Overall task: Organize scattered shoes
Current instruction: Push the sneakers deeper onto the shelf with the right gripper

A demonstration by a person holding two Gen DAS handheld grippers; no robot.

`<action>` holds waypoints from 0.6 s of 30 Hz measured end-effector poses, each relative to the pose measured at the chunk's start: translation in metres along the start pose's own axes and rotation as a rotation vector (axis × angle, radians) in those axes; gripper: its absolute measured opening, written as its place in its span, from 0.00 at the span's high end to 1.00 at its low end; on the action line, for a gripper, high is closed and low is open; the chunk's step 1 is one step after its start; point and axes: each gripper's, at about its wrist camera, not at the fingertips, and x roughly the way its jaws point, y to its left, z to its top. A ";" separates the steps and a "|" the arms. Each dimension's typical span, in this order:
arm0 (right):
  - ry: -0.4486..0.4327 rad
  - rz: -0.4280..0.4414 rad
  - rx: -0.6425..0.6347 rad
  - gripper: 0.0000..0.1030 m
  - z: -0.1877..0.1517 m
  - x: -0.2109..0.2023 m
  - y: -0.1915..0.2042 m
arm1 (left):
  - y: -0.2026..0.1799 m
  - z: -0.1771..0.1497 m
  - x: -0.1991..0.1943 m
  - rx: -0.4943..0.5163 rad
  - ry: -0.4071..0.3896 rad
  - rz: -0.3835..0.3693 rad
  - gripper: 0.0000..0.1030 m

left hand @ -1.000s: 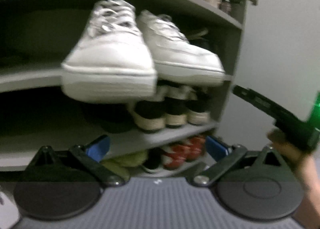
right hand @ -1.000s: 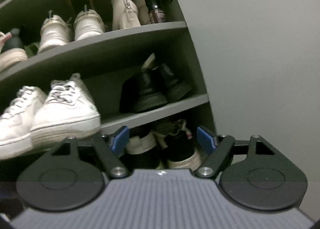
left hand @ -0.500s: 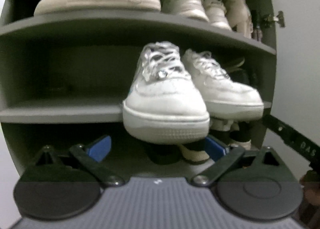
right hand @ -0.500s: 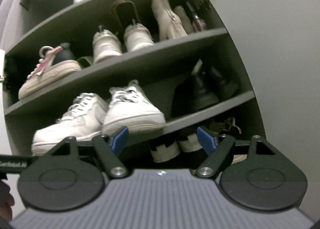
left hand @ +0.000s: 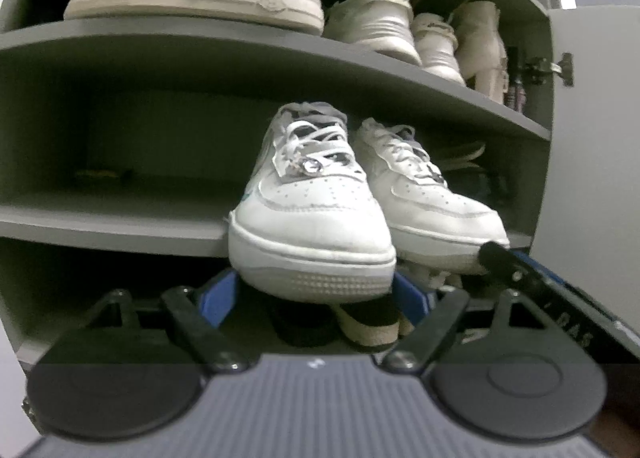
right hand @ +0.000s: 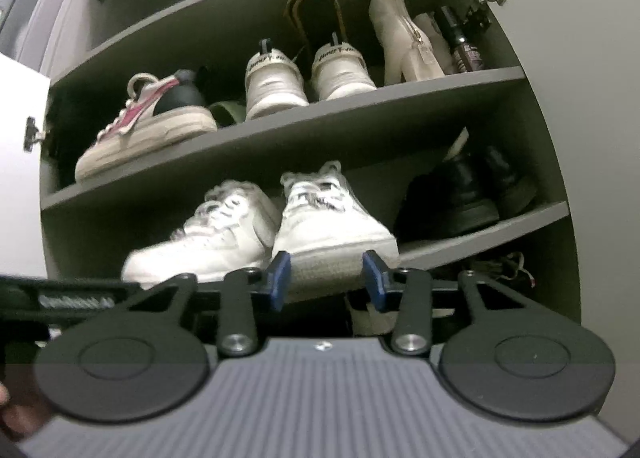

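Two white sneakers stand side by side on the grey middle shelf [left hand: 100, 226], toes hanging over its edge. My left gripper [left hand: 316, 298] sits just under the left sneaker [left hand: 312, 226]. Its jaws are closing, one blue pad on each side of that toe, and I see no firm press. The right sneaker [left hand: 432, 202] has a black finger of the other gripper at its toe. In the right wrist view my right gripper [right hand: 326, 278] is closing in front of the right sneaker's [right hand: 328, 218] sole. Its narrow gap holds nothing. The left sneaker [right hand: 208, 234] lies beside it.
A pink-striped sneaker [right hand: 148, 126], white trainers [right hand: 308, 74] and pale boots [right hand: 404, 42] fill the shelf above. Black shoes [right hand: 460, 198] stand to the right of the white pair. More shoes sit below. The open cabinet door [left hand: 592, 138] is at the right.
Both views have swung up and onto the white pair, which now sits right over the fingers. The right jaws have narrowed a lot, the left jaws a little.
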 end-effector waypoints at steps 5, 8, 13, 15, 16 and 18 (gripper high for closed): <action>-0.003 -0.016 0.016 0.62 -0.004 0.013 0.002 | -0.007 0.002 0.021 -0.007 -0.006 0.031 0.18; 0.003 -0.027 0.021 0.62 -0.004 0.024 0.002 | -0.012 0.004 0.036 -0.011 -0.008 0.043 0.18; 0.013 -0.054 0.040 0.64 -0.006 0.046 -0.004 | -0.015 0.007 0.063 -0.021 -0.006 0.040 0.17; 0.012 -0.065 0.068 0.64 -0.008 0.051 -0.010 | -0.014 0.007 0.072 -0.034 -0.005 0.030 0.16; 0.012 -0.070 0.080 0.64 -0.008 0.052 -0.013 | -0.014 0.006 0.075 -0.042 -0.002 0.019 0.18; 0.024 -0.102 0.075 0.65 -0.009 0.049 -0.013 | -0.012 0.002 0.078 -0.059 0.007 -0.007 0.21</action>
